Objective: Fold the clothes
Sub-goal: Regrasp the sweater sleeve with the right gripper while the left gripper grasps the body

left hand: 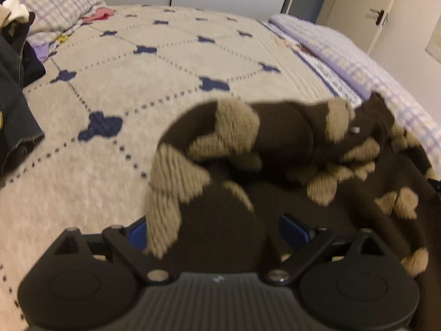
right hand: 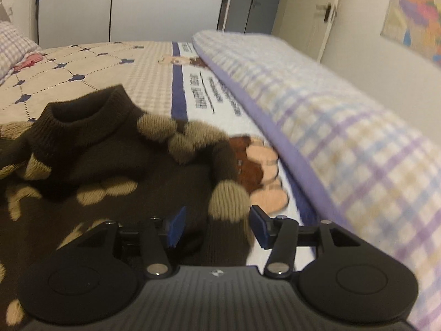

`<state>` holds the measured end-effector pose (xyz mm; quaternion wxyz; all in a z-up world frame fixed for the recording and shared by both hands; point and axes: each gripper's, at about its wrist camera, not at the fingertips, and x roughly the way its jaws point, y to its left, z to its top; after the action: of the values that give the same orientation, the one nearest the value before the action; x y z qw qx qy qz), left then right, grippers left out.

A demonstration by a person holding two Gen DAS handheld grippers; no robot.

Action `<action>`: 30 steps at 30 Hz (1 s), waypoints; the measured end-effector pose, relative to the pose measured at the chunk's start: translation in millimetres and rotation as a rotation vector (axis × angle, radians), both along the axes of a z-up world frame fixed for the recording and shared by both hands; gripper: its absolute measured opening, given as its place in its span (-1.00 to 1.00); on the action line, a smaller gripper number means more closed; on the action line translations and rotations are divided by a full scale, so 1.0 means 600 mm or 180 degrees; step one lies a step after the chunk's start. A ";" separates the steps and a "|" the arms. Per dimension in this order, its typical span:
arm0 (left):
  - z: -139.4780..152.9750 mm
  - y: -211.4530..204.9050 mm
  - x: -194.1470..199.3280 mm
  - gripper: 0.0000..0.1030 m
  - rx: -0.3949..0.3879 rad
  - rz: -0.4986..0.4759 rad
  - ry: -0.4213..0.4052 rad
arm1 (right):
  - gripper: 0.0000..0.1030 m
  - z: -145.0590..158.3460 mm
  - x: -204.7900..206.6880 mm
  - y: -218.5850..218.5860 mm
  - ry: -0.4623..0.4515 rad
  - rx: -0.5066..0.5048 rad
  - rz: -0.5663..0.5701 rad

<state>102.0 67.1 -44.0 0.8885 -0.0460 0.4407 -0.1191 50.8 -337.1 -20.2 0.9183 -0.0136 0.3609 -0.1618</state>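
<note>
A dark brown knit sweater [left hand: 278, 135] with tan patches lies crumpled on the beige bedspread [left hand: 115, 171]. In the right wrist view its collar [right hand: 82, 115] stands up towards the far side. My left gripper [left hand: 215, 230] is open wide over the sweater's near edge; fabric lies between the blue pads [left hand: 136, 233], which do not press on it. My right gripper [right hand: 217, 229] is partly open at the sweater's right edge. A fold with a tan patch [right hand: 228, 201] sits between its pads [right hand: 176, 227], untouched by them.
A pile of dark clothes [left hand: 16, 88] sits at the left of the bed, beside a checked pillow [left hand: 55, 2] and a pink item [left hand: 99, 13]. A rolled checked blanket [right hand: 358, 143] runs along the right side. White wardrobe doors [right hand: 165, 11] stand behind.
</note>
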 end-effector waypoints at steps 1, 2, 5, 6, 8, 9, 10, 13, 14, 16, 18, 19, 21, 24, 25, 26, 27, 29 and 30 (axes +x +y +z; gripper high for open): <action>-0.003 0.001 -0.001 0.86 0.0019 0.0000 0.0000 | 0.07 -0.003 -0.004 -0.006 0.0029 0.0092 -0.0006; -0.006 0.000 -0.002 0.86 0.0029 0.0009 -0.0007 | 0.08 -0.007 -0.007 -0.012 0.0069 0.0181 -0.0027; -0.011 0.007 0.001 0.84 -0.0023 0.0070 0.0001 | 0.09 -0.026 -0.008 -0.033 0.0237 0.0484 -0.0089; -0.013 0.010 0.002 0.82 -0.0059 0.0097 0.0014 | 0.07 -0.034 -0.007 -0.040 0.0288 0.0595 -0.0108; -0.016 0.014 0.004 0.59 -0.0106 0.0168 0.0021 | -0.19 -0.050 -0.001 -0.049 0.0368 0.0752 -0.0104; -0.016 0.015 0.005 0.49 -0.0107 0.0202 0.0013 | -0.61 -0.056 0.002 -0.051 0.0370 0.0785 -0.0089; -0.014 0.016 0.005 0.11 -0.0086 0.0236 -0.0004 | -0.78 -0.058 0.004 -0.048 0.0357 0.0770 -0.0087; -0.008 0.023 0.005 -0.69 -0.0061 0.0348 -0.0044 | -0.86 -0.050 0.008 -0.031 0.0180 0.0533 -0.0108; -0.006 0.028 0.005 -0.70 -0.0124 0.0392 -0.0051 | -0.86 -0.042 0.006 -0.022 0.0078 0.0392 -0.0118; 0.003 0.038 0.004 -0.72 -0.0181 0.0474 -0.0106 | -0.86 -0.020 0.006 -0.003 -0.0159 0.0097 -0.0144; 0.020 0.046 0.002 -0.72 -0.0122 0.0531 -0.0249 | -0.87 0.004 0.005 0.013 -0.0410 -0.0306 -0.0210; 0.030 0.050 0.001 -0.72 -0.0074 0.0549 -0.0330 | -0.86 0.013 0.005 0.018 -0.0520 -0.0494 -0.0256; 0.045 0.057 0.002 -0.72 0.0042 0.0567 -0.0468 | -0.86 0.030 0.008 0.021 -0.0677 -0.0731 -0.0337; 0.044 0.073 0.019 -0.67 0.0044 0.0546 -0.0403 | -0.81 0.029 0.022 0.005 -0.0565 -0.0533 -0.0395; 0.040 0.079 0.026 -0.60 0.0002 0.0559 -0.0338 | -0.79 0.025 0.026 0.004 -0.0520 -0.0498 -0.0448; 0.037 0.085 0.030 -0.53 -0.0047 0.0582 -0.0287 | -0.76 0.020 0.031 0.005 -0.0468 -0.0478 -0.0492; 0.034 0.091 0.033 -0.49 -0.0097 0.0599 -0.0232 | -0.73 0.017 0.034 0.008 -0.0447 -0.0461 -0.0512; 0.036 0.100 0.035 -0.10 -0.0188 0.0584 -0.0147 | -0.53 0.018 0.038 0.019 -0.0456 -0.0477 -0.0501; 0.040 0.104 0.033 0.07 -0.0226 0.0558 -0.0141 | -0.31 0.020 0.039 0.023 -0.0482 -0.0509 -0.0490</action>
<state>121.7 129.5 -19.9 0.9028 -0.1132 0.4108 -0.0575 74.2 -323.2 -8.4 0.9238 -0.0467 0.2765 -0.2607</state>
